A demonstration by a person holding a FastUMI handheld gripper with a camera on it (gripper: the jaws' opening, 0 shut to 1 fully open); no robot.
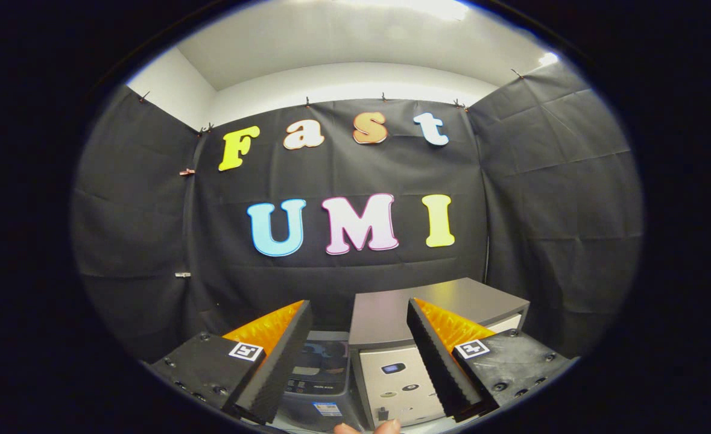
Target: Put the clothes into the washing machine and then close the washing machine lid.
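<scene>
The hand-held gripper (358, 355) is spread wide, grasping nothing. Just beyond its fingers stands a small dark washing machine (318, 377), with a larger silver-fronted machine (391, 377) beside it on the right.

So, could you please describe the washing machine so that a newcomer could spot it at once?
Start at the black cloth wall. Below it stand two appliances, seen between the open gripper fingers. The washing machine is the lower, dark grey one; its taller neighbour, a box, has a pale front with buttons.
</scene>
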